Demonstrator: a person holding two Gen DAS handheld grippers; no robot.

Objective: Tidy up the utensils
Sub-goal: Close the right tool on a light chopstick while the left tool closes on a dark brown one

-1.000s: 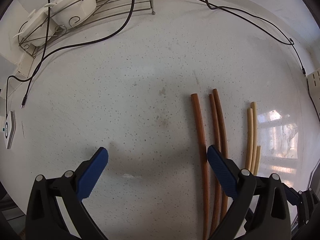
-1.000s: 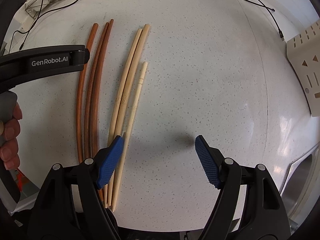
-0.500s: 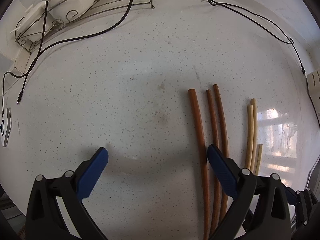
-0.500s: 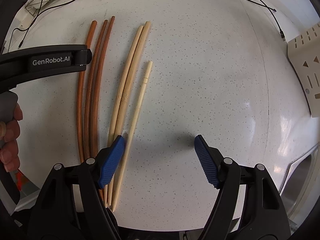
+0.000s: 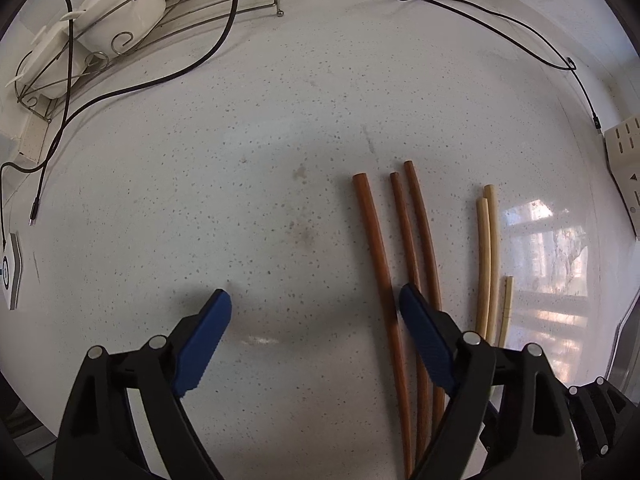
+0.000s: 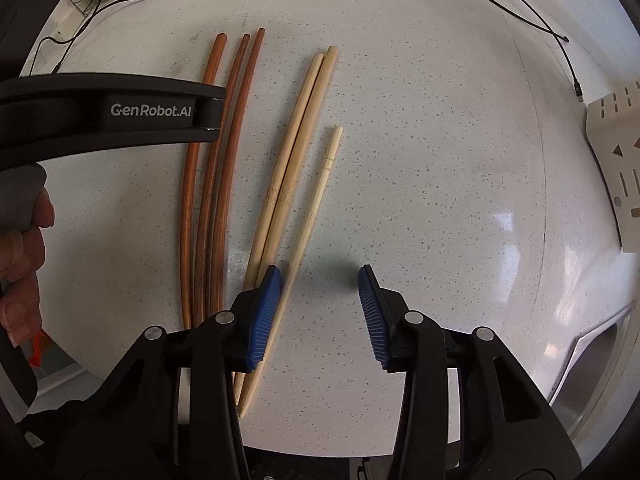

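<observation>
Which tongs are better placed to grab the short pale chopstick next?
Right, probably. The right tongs have just been closing with the short chopstick beside their left pad. The left tongs straddle bare counter.

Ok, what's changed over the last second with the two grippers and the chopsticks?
The right gripper has just been closing its jaws, but holds nothing: the single light chopstick runs under its left pad. That stick has shifted a little from the light pair. The left gripper has narrowed slightly, with only bare counter between its pads. The three brown chopsticks stayed put.
</observation>
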